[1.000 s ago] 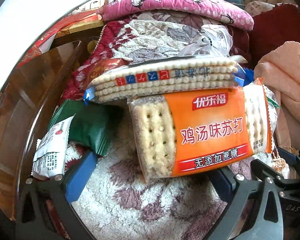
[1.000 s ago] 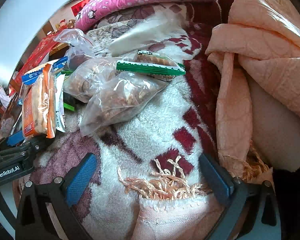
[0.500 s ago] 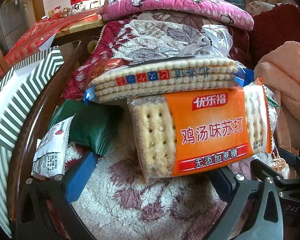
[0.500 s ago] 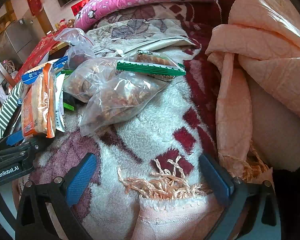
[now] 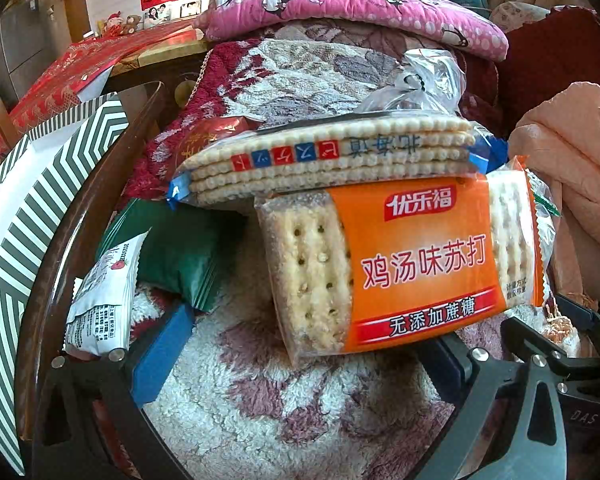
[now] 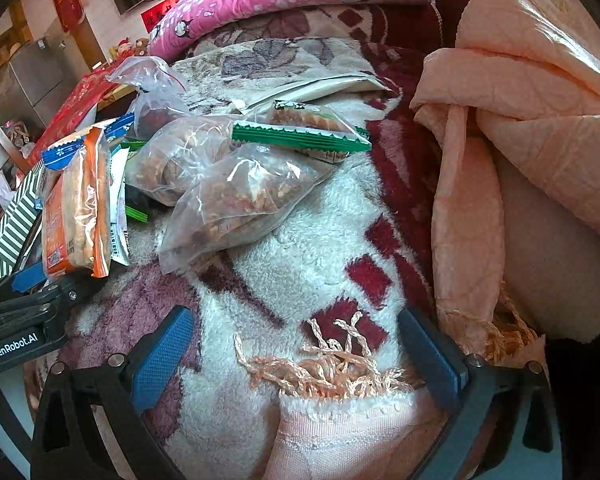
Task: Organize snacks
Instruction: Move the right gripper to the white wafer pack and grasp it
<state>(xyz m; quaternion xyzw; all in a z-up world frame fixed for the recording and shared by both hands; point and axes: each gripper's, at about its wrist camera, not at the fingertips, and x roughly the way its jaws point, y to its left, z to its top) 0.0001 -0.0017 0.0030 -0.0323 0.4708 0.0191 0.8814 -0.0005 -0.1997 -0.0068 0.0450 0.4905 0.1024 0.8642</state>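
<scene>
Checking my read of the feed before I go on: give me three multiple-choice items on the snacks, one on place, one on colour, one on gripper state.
1. Where is the biscuit pack with blue ends?
A. behind and above the orange soda cracker pack
B. under the green packet
C. inside the striped box

2. What colour is the sealed edge on the packet atop the clear bags?
A. red
B. green
C. yellow

3. How is the right gripper?
A. shut on a bag
B. open, holding nothing
C. shut on the fringe

Answers: 1 A, it sits just over the orange pack; 2 B, a green serrated strip; 3 B, pads wide apart over the blanket.
</scene>
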